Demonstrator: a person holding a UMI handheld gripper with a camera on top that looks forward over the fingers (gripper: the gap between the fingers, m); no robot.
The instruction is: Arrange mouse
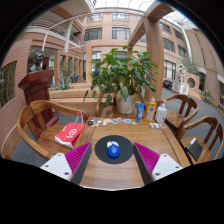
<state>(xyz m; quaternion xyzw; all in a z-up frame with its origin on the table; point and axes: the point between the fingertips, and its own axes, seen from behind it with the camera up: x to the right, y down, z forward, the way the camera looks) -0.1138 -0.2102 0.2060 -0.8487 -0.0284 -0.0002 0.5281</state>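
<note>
The single camera rides the gripper, low and close above the table's [110, 172] near edge, facing the far edge.

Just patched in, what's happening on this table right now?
A handheld gripper hovers over a wooden table, its fingers open and holding nothing. Just ahead of them, centred between the two, a blue mouse sits on a round dark mouse pad, untouched. A red packet lies left of the pad. Further back stand a potted plant and some bottles. Wooden chairs surround the table.
</note>
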